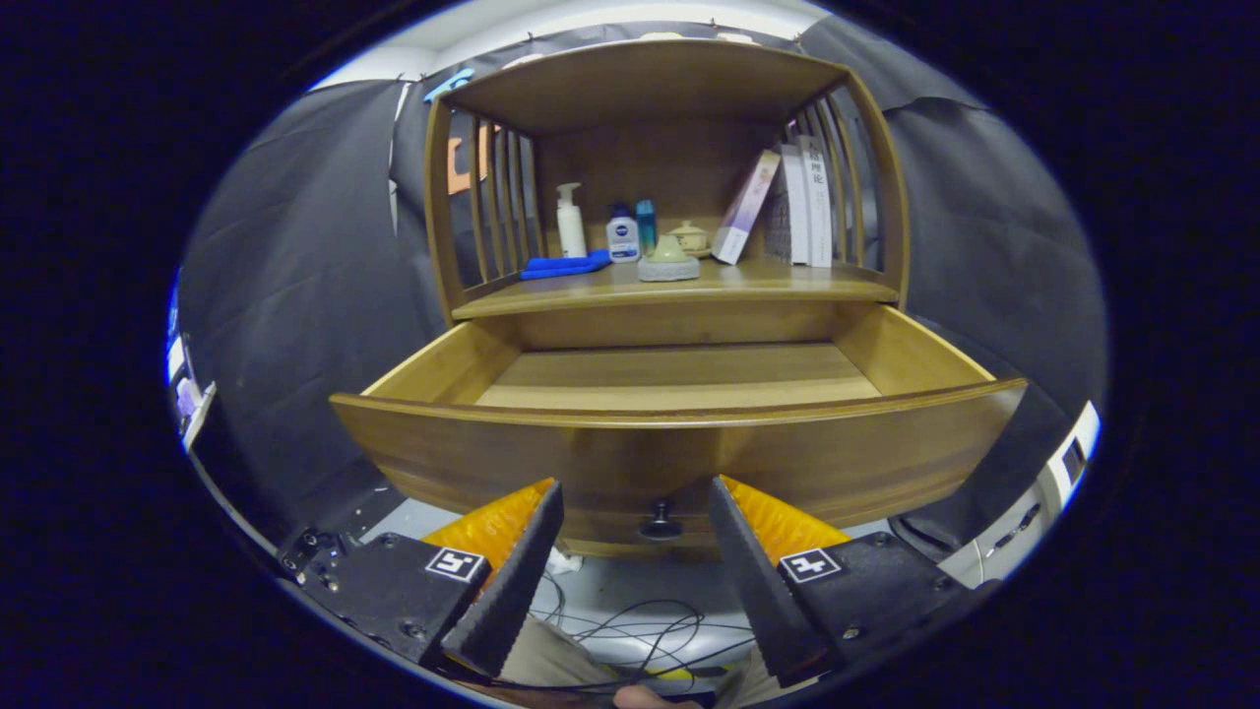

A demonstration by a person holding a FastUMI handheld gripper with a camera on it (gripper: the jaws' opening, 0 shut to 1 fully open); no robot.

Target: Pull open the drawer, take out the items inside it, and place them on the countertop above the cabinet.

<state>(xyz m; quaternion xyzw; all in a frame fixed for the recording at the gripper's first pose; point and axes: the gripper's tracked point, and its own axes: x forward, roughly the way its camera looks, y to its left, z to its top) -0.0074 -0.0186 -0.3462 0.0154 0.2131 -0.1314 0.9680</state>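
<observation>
The wooden drawer [679, 453] stands pulled out of the cabinet, and the part of its floor that I see is bare. A small dark knob [661, 521] sits low on the drawer front, just ahead of my fingers and between them. My gripper [635, 492] is open with nothing held, its fingertips close to the drawer front on either side of the knob. On the countertop [679, 286] above lie a folded blue cloth [565, 265], a white pump bottle [570, 223], a white-and-blue bottle [622, 234], a teal bottle [646, 225] and a pale lidded pot [668, 260].
Books [787, 202] lean at the right end of the countertop under a slatted wooden hutch [650, 84]. A small ceramic jar [690, 236] stands behind the pot. Cables [630, 630] trail on the floor below the drawer. White equipment [1043, 492] sits low at the right.
</observation>
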